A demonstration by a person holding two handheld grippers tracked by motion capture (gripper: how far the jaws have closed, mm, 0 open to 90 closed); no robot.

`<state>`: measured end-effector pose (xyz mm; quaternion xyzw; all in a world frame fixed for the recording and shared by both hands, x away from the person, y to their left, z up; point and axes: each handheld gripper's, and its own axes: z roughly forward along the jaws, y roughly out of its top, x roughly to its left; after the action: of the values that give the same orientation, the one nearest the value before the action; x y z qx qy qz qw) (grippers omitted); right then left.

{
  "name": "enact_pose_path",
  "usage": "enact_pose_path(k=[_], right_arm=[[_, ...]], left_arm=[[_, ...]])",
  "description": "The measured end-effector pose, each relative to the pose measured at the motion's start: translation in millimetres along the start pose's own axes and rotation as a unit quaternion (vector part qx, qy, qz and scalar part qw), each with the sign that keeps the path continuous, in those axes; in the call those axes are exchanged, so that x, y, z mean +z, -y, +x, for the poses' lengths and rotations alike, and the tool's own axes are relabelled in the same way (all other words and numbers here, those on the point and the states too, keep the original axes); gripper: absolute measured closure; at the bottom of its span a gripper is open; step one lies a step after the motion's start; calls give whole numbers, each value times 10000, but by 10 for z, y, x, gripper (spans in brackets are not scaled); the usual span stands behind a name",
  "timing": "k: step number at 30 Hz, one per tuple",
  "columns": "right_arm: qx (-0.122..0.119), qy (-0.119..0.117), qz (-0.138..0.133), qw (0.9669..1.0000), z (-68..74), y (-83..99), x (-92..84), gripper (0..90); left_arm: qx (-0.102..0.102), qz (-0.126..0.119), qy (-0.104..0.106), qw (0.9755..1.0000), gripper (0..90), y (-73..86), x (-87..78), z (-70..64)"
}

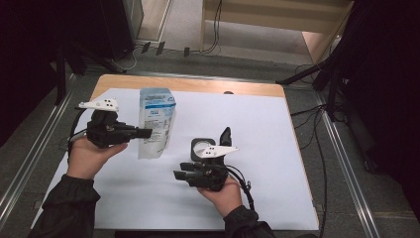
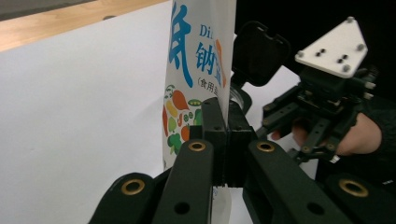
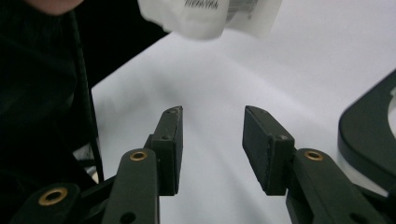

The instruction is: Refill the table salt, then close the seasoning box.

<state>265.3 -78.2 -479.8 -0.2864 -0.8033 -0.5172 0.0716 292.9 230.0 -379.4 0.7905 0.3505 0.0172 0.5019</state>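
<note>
The left gripper's (image 2: 219,135) jaws were clamped on the edge of the bag (image 1: 156,121), holding it upright above the white mat (image 1: 257,129). The right gripper (image 3: 212,140) stood partly open and empty, beside the open-lidded jar (image 1: 202,147). Pinched only by a thin edge, the bag could slip or sag, and spill if tipped carelessly toward the jar.

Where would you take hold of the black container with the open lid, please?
I'd grip the container across its low body from the near side, where the right gripper hangs open; the raised lid blocks its far side, and the left gripper pinches the bag.
</note>
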Motion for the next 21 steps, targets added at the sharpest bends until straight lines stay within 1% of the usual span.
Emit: enact_pose_path(k=[2,5,7,8,9,10,11,13,15,16,17,21], right_arm=[[-89,-20,89,9999,-1,0,-23,591],[-294,-47,164,9994,-1,-7,-85,580],[-288,-83,159,9994,-10,-5,-142,567],[-285,-152,152,9994,-17,-4,-163,563],[-299,-227,205,9991,-20,-2,-202,561],[-412,-200,210,9987,-23,4,-227,562],[-452,-188,256,9985,-24,12,-256,562],[-466,-149,312,9983,-47,28,-311,562],[-413,-151,306,9986,-76,38,-350,562],[-448,-114,315,9984,-96,46,-377,563],[-438,-114,330,9984,-109,53,-394,562],[-426,-43,383,9983,-144,87,-452,559]], left_arm=[[-27,-37,-75,10000,900,9,-1,27],[-92,-69,-133,9998,900,32,0,81],[-123,-63,-200,9997,900,47,2,111],[-148,-66,-230,9996,900,54,8,132],[-155,-61,-282,9995,900,58,14,149],[-154,-58,-321,9994,900,60,20,169],[-173,-59,-353,9992,900,61,24,181],[-202,-75,-379,9990,900,65,33,224],[-228,-92,-413,9988,900,69,43,264],[-227,-102,-428,9988,900,70,54,290],[-273,-118,-456,9985,900,70,63,311],[-321,-110,-526,9980,900,62,104,421]])
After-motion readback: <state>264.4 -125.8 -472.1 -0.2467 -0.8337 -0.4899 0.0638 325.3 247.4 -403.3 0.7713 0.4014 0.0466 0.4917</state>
